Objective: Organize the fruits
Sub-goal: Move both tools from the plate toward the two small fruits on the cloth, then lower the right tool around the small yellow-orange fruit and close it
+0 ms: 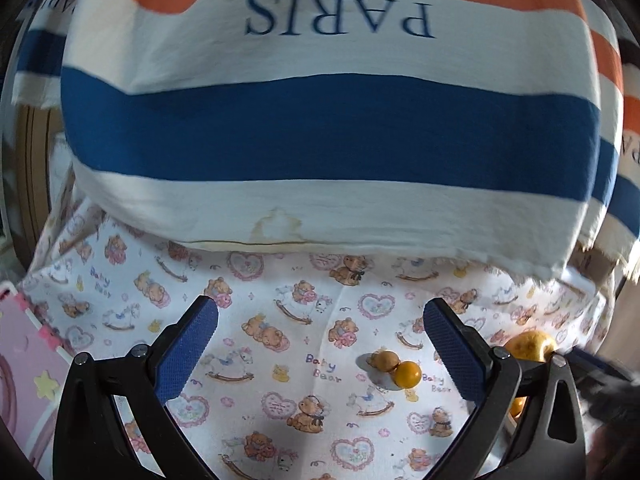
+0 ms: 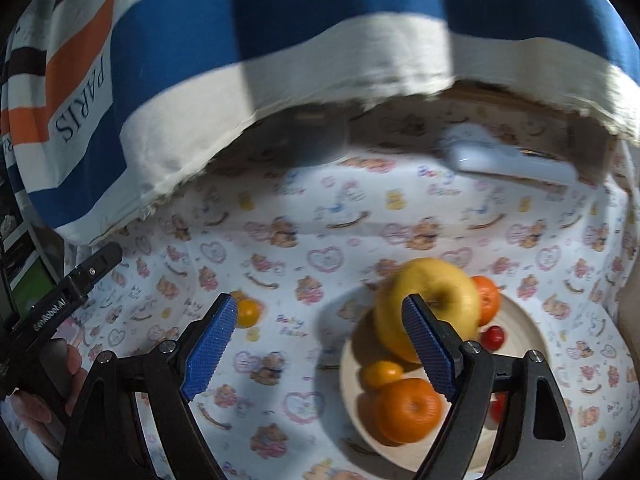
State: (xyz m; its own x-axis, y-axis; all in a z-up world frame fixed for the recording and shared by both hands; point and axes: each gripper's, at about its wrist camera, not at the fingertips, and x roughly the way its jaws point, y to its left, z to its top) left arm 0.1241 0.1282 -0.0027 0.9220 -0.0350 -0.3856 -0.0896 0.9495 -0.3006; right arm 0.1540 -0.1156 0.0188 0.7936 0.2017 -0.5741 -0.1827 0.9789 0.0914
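Observation:
In the right wrist view a cream plate point(image 2: 520, 316) holds a big yellow apple point(image 2: 432, 300), a large orange point(image 2: 404, 408), a small orange point(image 2: 382, 374), another orange point(image 2: 486, 298) behind the apple, and a red cherry tomato point(image 2: 494, 336). My right gripper point(image 2: 320, 344) is open over the plate's left edge and holds nothing. A small orange fruit point(image 2: 248, 312) lies on the cloth by its left finger. In the left wrist view my left gripper point(image 1: 320, 344) is open and empty above the cloth. A brownish small fruit point(image 1: 383, 360) and an orange one point(image 1: 408, 374) touch each other between its fingers, further off.
A teddy-bear print cloth point(image 1: 280, 360) covers the surface. A striped "PARIS" towel point(image 1: 320, 120) hangs over the back. A white flat object point(image 2: 508, 160) lies under the towel's edge at the back right. A pink foam mat point(image 1: 24, 360) lies at the left. A hand point(image 2: 60, 360) grips the left tool.

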